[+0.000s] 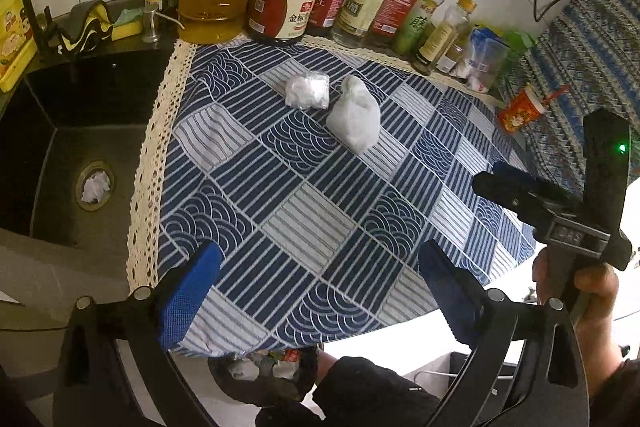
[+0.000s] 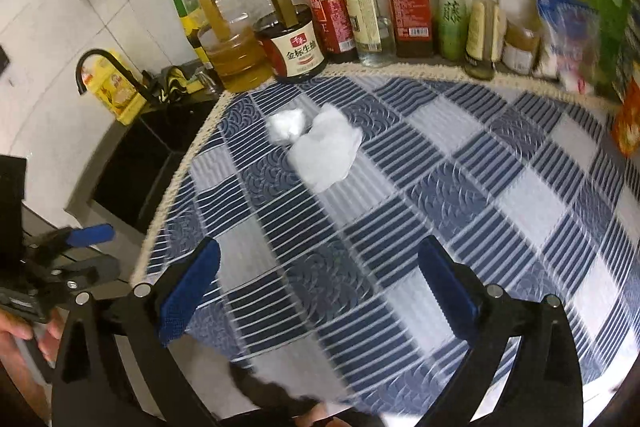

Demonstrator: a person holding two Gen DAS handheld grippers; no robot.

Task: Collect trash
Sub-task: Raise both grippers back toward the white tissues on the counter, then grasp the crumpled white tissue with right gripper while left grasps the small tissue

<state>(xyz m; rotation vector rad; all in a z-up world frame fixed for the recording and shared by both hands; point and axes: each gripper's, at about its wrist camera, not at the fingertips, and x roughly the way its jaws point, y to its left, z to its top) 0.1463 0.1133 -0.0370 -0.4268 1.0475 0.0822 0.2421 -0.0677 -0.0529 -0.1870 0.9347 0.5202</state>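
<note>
Left claw [image 1: 320, 287] agape; tissues [image 1: 354, 117] beyond

Dim, warm indoor light with a yellowish cast. Strong fisheye bending and black corners in both views. Left wrist view sharp ahead of the fingers; right wrist view motion-blurred, worst on the tablecloth [image 2: 440, 195] and far-right packets [image 2: 580, 35]. Sink [image 1: 72, 131] very dark.
</note>
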